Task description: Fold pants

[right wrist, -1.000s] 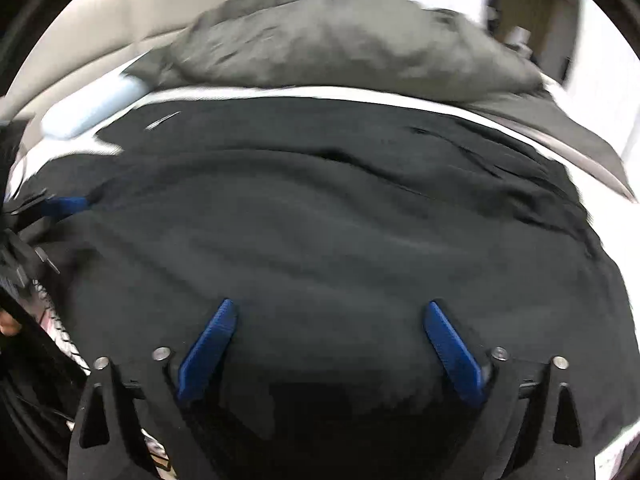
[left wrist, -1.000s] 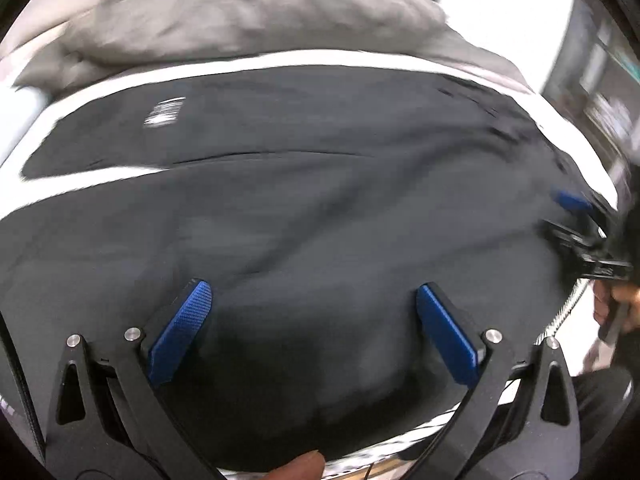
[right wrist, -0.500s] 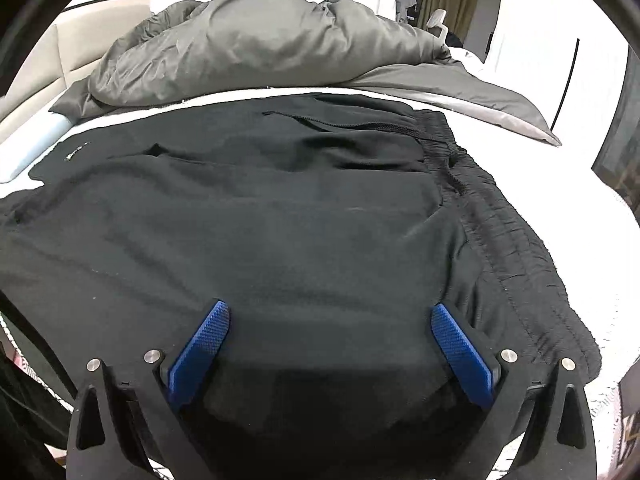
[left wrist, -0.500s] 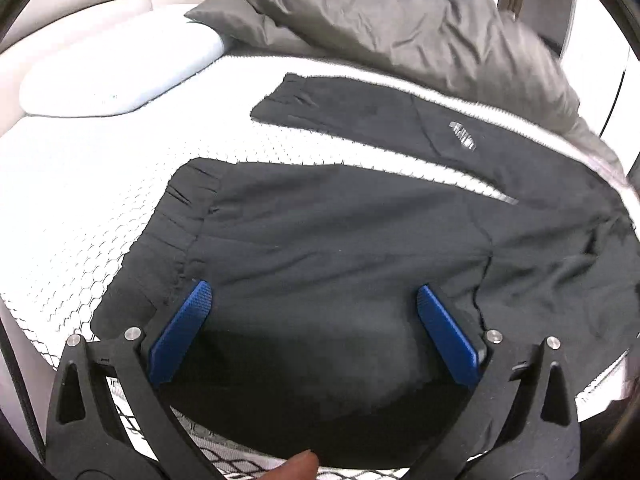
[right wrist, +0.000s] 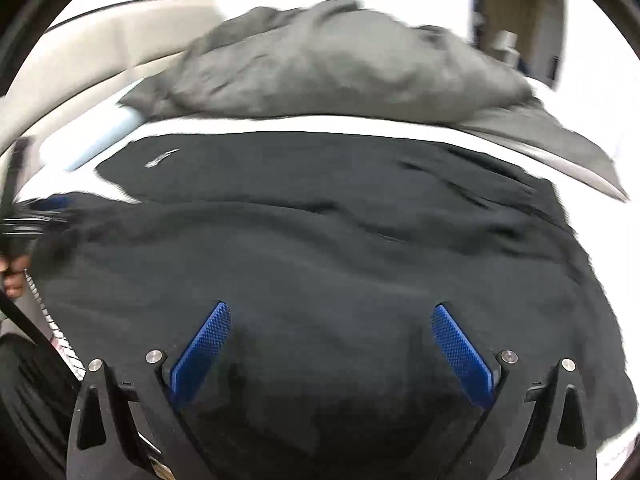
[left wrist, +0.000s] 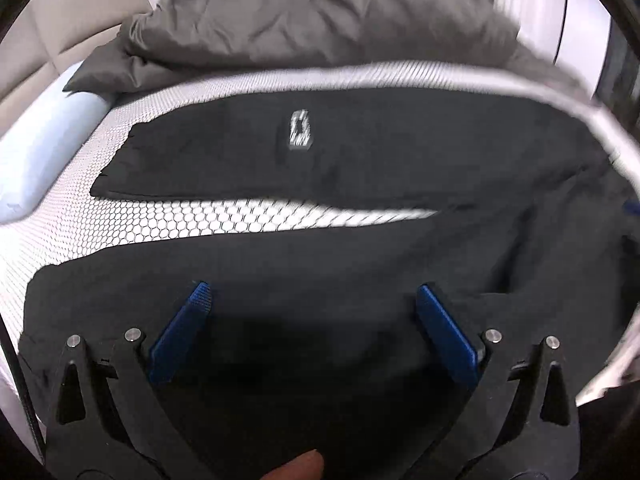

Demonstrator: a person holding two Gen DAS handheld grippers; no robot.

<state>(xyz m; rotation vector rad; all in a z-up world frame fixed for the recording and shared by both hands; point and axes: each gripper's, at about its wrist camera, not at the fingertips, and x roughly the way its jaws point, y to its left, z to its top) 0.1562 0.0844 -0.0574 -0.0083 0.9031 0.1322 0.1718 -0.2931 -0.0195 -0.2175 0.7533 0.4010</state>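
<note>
Black pants (left wrist: 360,248) lie spread flat on a white mesh-patterned bed, two legs running left with a strip of mattress between them. A small white logo (left wrist: 300,130) marks the far leg. My left gripper (left wrist: 312,292) hovers open over the near leg, nothing between its blue pads. In the right wrist view the same pants (right wrist: 320,248) fill the frame. My right gripper (right wrist: 330,312) is open above the wider upper part. The left gripper shows blurred at that view's left edge (right wrist: 32,216), held by a hand.
A crumpled grey duvet (left wrist: 320,20) is heaped at the far side of the bed. A pale blue pillow (left wrist: 40,152) lies far left against a beige headboard (left wrist: 60,28). The white mattress (left wrist: 200,220) edge runs near me. A doorway (right wrist: 516,12) opens at the far right.
Both cameras have swung sideways and the views are motion-blurred. The left view has turned back from the leg cuffs toward the legs' middle. Both grippers stay open; the pants lie unchanged.
</note>
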